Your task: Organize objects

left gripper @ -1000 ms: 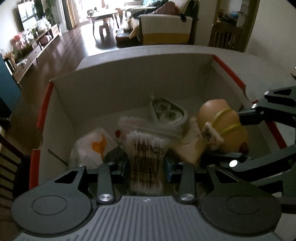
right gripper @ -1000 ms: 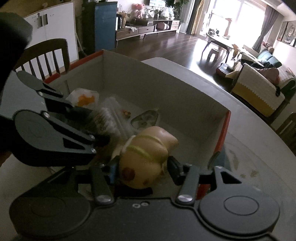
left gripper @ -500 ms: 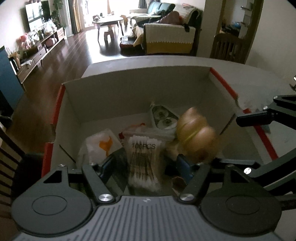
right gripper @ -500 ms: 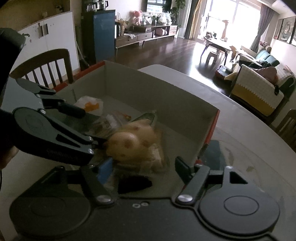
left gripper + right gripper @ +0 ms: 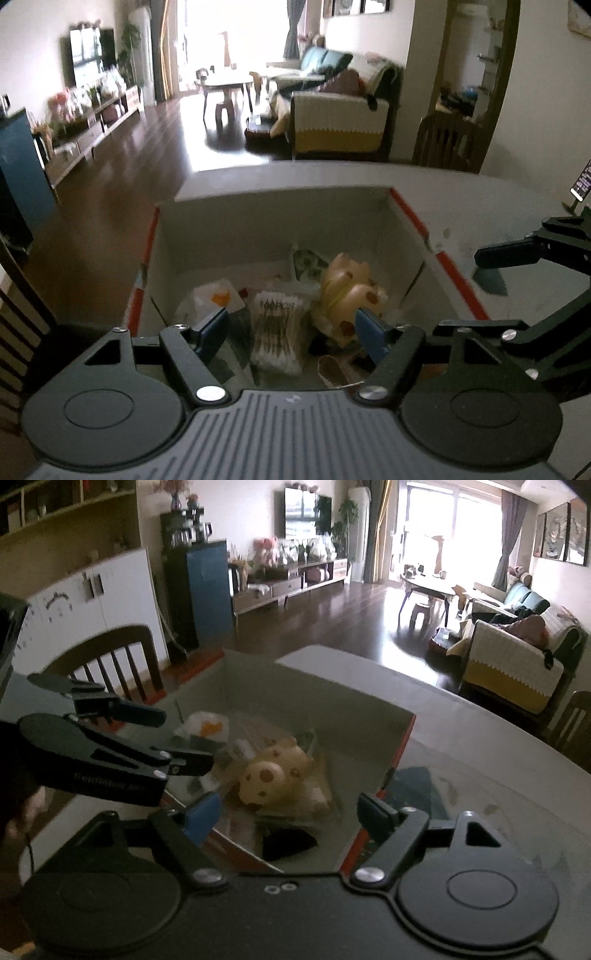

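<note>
Jaws of both grippers spread empty, yellow spotted toy (image 5: 275,775) in box (image 5: 280,221)

A family home's living room is stretching beyond the grippers, showing a sofa (image 5: 338,122), television (image 5: 302,511), coffee table (image 5: 225,79) and dining chair (image 5: 110,661).

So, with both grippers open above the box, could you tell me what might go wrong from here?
1. The tan spotted plush toy lies tilted on top of other items in the grey cardboard box with red edges; it may roll or shift.
2. The left gripper and right gripper hover close together, so they could collide.
3. The clear bag of cotton swabs sits right below the left gripper and could be snagged.
</note>
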`<control>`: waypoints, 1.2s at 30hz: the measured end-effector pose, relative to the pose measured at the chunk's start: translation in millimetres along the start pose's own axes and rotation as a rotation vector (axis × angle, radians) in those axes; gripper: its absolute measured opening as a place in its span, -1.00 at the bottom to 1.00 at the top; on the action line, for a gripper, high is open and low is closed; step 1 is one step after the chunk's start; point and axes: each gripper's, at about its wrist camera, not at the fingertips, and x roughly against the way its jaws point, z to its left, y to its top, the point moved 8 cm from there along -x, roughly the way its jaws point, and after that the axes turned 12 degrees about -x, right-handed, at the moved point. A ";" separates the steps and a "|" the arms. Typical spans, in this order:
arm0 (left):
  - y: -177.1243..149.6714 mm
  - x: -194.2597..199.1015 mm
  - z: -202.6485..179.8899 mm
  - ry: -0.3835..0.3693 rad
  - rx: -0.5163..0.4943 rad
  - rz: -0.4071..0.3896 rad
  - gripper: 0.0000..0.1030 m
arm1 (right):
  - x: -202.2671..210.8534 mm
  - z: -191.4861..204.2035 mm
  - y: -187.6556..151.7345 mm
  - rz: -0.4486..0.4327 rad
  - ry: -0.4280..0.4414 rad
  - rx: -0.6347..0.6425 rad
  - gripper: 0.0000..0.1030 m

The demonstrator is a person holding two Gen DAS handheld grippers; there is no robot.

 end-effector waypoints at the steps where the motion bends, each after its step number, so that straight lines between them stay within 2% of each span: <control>1: 0.3 6.3 -0.7 0.007 0.002 -0.014 0.47 | 5.0 1.1 0.9 -0.012 0.007 -0.004 0.61; 3: 2.2 17.3 -1.3 0.010 0.013 -0.043 0.58 | 13.9 3.6 1.7 -0.032 0.018 -0.010 0.64; 10: 6.4 48.6 -2.3 0.010 0.046 -0.111 0.62 | 36.3 8.7 0.3 -0.086 0.043 -0.041 0.71; 13: 4.6 59.0 -3.7 0.021 0.049 -0.129 0.67 | 45.5 11.4 -0.4 -0.119 0.051 -0.059 0.91; 16: 1.7 65.2 -4.0 0.031 0.058 -0.138 1.00 | 53.8 12.1 -1.0 -0.146 0.066 -0.077 0.96; 25: -11.4 75.8 -7.1 0.005 0.128 -0.163 1.00 | 72.6 13.6 -7.6 -0.205 0.074 -0.089 0.99; 30: -15.0 88.0 -12.6 0.045 0.123 -0.209 1.00 | 75.2 14.2 -13.8 -0.211 0.069 -0.081 0.99; 36: -19.0 100.9 -22.0 0.087 0.114 -0.206 1.00 | 79.9 12.1 -22.4 -0.207 0.074 -0.100 0.99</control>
